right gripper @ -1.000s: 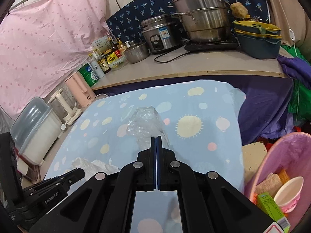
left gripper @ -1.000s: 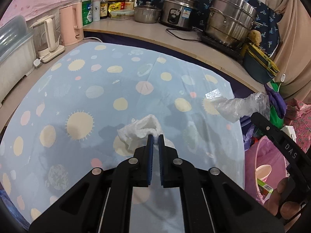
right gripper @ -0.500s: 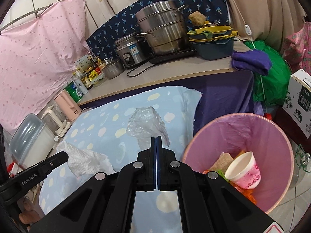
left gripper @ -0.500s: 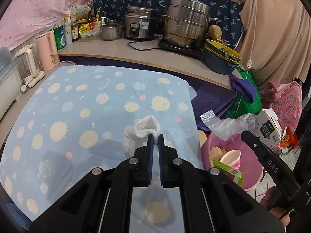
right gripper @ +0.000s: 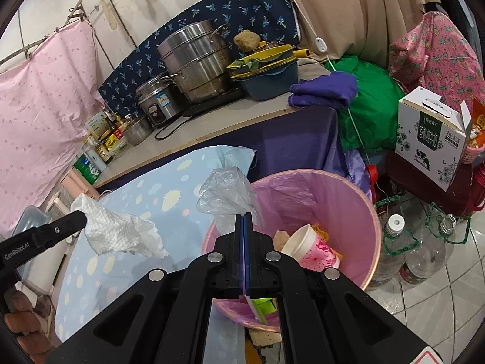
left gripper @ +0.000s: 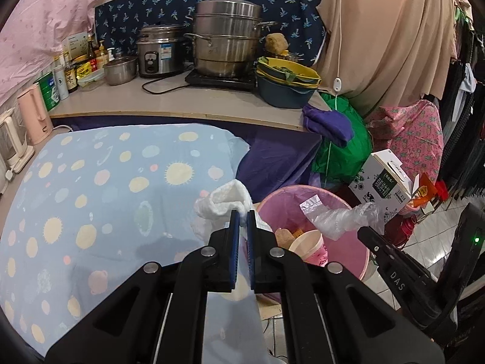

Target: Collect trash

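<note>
The left tongs [left gripper: 241, 223] grip a crumpled paper towel [left gripper: 225, 201] just short of the pink bin [left gripper: 342, 204], over the table [left gripper: 91, 182] edge. The right tongs [right gripper: 244, 223], clamped on a clear plastic bag [right gripper: 225, 191], sit above the bin's near rim. Released now, the towel would likely fall outside the bin; the light bag could drift and catch the rim. The lined bin holds a paper cup [right gripper: 309, 247], a brown scrap and a green carton.
</note>
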Tool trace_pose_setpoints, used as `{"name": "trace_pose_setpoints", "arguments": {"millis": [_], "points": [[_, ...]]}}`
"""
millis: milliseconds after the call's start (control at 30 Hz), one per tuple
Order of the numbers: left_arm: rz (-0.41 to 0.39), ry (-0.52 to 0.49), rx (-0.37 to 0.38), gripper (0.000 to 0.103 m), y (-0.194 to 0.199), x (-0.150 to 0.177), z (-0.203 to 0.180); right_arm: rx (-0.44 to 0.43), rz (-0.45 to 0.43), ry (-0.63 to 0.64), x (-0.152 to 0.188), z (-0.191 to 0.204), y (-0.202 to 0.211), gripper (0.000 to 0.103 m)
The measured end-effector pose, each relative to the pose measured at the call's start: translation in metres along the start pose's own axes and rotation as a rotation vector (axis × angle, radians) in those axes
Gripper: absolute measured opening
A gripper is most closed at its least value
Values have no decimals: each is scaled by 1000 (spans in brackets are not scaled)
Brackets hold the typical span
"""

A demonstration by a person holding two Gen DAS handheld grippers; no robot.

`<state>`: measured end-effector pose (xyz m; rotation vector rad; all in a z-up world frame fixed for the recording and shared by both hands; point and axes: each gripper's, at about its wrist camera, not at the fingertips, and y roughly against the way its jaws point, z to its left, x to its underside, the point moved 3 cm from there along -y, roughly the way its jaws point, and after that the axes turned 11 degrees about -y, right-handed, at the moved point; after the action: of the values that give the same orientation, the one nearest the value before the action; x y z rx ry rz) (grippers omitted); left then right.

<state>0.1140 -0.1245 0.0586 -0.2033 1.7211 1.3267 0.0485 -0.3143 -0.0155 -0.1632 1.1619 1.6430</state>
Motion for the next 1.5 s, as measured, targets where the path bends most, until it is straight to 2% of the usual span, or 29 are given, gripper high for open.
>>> {"name": "trace_pose_setpoints", "arguments": {"millis": [233,533,633,667,733,833,967,1133,1367,1500], "points": [[3,-37,58,5,-14,-16,-34,36,-1,-47,-1,-34,1,1],[58,-72,123,5,-51,-22,-65,84,37,-94,6,-67,-12,1],[99,-71,146,9,-67,-18,-70,97,59,-94,11,-70,-18,8],[110,-69,138,11,-72,-15,-69,100,60,-97,12,-71,-20,10],[119,-61,122,26,-77,-12,-68,105,65,-101,14,-72,-22,16],[119,-46,100,36,-78,-8,-62,105,57,-107,14,-73,-22,25],[116,-51,64,42,-77,-4,-57,96,57,-106,12,-69,-21,26],[105,-65,17,51,-72,0,-53,85,60,-85,14,-59,-19,33],[105,-72,-39,52,-64,9,-46,100,54,-19,18,-42,-12,42],[103,-68,-72,57,-55,18,-40,111,57,32,25,-29,-5,47]]}}
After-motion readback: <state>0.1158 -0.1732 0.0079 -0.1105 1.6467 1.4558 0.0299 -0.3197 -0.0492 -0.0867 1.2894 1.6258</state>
